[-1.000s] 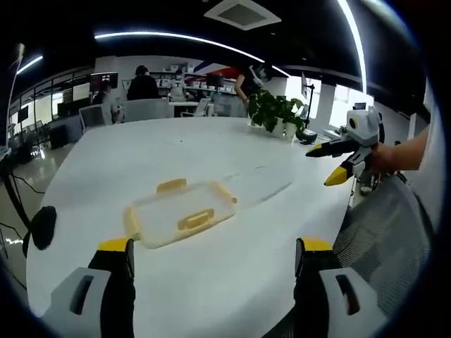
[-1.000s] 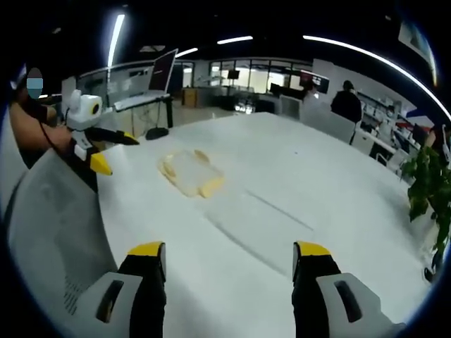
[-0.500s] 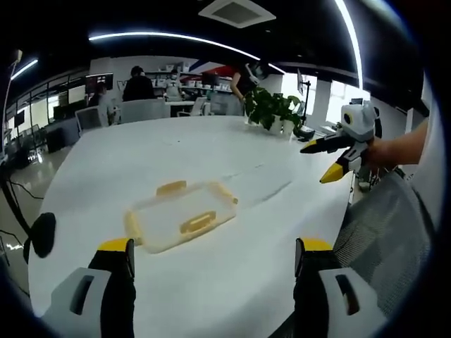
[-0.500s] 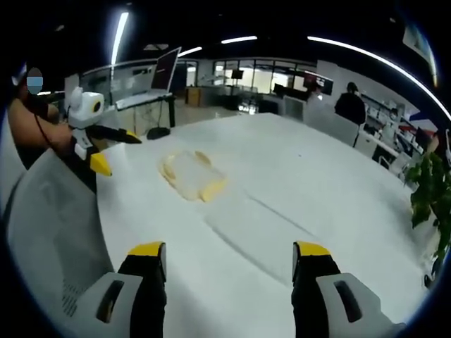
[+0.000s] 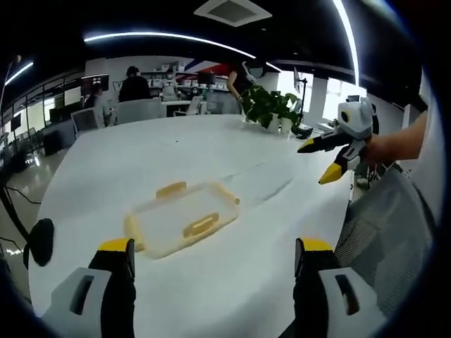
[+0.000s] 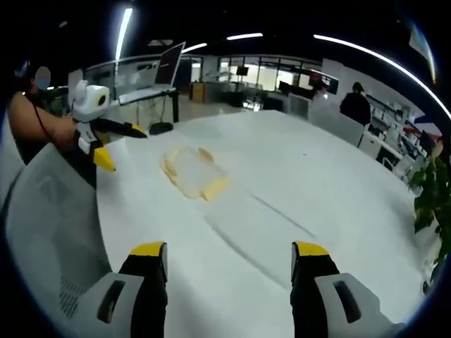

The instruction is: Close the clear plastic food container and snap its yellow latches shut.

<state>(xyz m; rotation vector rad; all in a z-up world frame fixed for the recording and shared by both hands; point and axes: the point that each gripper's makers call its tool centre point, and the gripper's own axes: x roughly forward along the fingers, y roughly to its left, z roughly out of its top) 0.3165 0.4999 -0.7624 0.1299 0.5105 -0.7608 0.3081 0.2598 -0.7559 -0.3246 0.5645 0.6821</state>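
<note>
We hold both tongs, left [image 5: 211, 264] and right [image 6: 227, 264], agape, well short of the food container [image 5: 181, 220] on the bench [image 5: 211, 155], ready to approach.

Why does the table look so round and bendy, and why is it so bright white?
Left gripper view: the fisheye lens curves the table, and ceiling light strips wash it out. Right gripper view: the same bending; the container looks pale and soft.

L claw [image 5: 213, 262] & R claw [image 6: 228, 266]: both agape, held aloft, gripping nothing.
</note>
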